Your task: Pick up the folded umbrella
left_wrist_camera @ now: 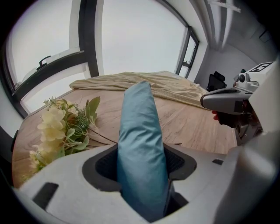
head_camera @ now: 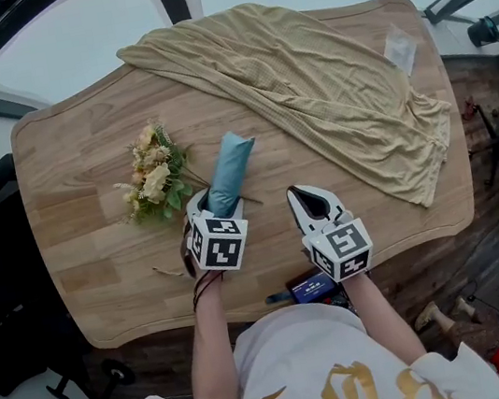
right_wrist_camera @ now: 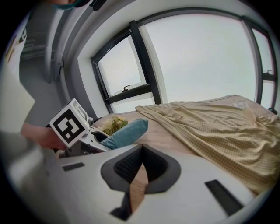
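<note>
A folded umbrella (head_camera: 229, 173) in blue lies just right of centre on a wooden table (head_camera: 66, 177), bare wood open to its right and along the near edge. A beige cloth (head_camera: 325, 86) covers the far right, and an artificial bouquet (head_camera: 154, 183) sits just left. The left gripper (left_wrist_camera: 143, 151) stands wide, its pads against both sides of the umbrella's near end. The umbrella's long axis runs away, tip slightly right. The right gripper (head_camera: 296, 195), jaws together and empty, hovers near the umbrella's right.
</note>
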Available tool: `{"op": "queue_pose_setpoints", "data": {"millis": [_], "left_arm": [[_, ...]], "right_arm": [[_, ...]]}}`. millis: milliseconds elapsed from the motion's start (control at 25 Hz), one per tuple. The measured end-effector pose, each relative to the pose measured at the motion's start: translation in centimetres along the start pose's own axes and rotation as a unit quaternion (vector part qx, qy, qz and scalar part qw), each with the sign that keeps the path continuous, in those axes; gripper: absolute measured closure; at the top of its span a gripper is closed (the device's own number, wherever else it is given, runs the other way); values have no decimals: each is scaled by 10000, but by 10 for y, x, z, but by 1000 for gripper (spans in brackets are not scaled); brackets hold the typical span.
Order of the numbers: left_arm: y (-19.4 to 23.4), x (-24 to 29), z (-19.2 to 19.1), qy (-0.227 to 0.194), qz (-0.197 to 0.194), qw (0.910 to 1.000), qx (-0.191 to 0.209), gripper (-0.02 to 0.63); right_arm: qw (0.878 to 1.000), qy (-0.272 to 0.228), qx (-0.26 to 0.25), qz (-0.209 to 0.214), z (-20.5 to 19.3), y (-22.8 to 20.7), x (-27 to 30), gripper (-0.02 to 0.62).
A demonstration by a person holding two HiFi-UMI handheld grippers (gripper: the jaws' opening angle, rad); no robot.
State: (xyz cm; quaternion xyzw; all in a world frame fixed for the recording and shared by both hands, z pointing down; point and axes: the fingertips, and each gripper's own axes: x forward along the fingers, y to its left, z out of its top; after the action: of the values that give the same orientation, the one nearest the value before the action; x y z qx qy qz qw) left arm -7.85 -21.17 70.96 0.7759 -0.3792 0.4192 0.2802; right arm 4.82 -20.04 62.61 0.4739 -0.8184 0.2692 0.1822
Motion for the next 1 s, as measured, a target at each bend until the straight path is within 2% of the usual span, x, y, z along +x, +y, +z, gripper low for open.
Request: {"op": "queue_pose_setpoints", "data": {"millis": [400,680,760,880,1000], "left_arm": [[0,-1,2,-98,-99,9998,-120,324],[0,1,4,-340,137,9993,-39,324],[0,1,5,-400,164,9990,119,324],[0,4,3,-543,409,9963,516,318],[0,6,2,-583,517,9950,624,302]], "right_arm": [[9997,-148,195,-13,7,-2,-8,584],[9996,-116,238,-34,2,-2,-11,586],[9997,-130,227,-27,3,-2,-11,585],[9996,-141,237,-27,3,-2,-13,585],[9996,-153,242,-33,5,-3,-15,585]]}}
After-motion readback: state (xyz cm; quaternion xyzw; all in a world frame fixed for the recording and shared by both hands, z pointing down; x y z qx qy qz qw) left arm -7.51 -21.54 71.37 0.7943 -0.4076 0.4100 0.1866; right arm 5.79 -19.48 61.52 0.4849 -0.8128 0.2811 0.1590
